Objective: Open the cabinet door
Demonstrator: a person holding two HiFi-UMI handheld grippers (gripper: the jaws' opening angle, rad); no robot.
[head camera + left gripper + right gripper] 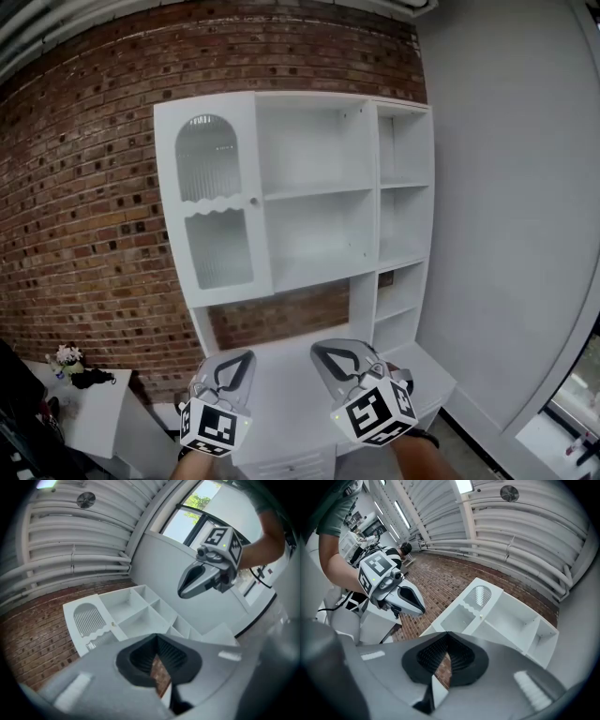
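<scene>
Cabinet door (217,202), white with ribbed glass, fronts the shelving's left bay, well ahead of and above both sets of jaws. Left gripper (247,356) and right gripper (317,349) have their jaws together and empty above a white counter (281,389). A brick wall (84,206) stands behind.
</scene>
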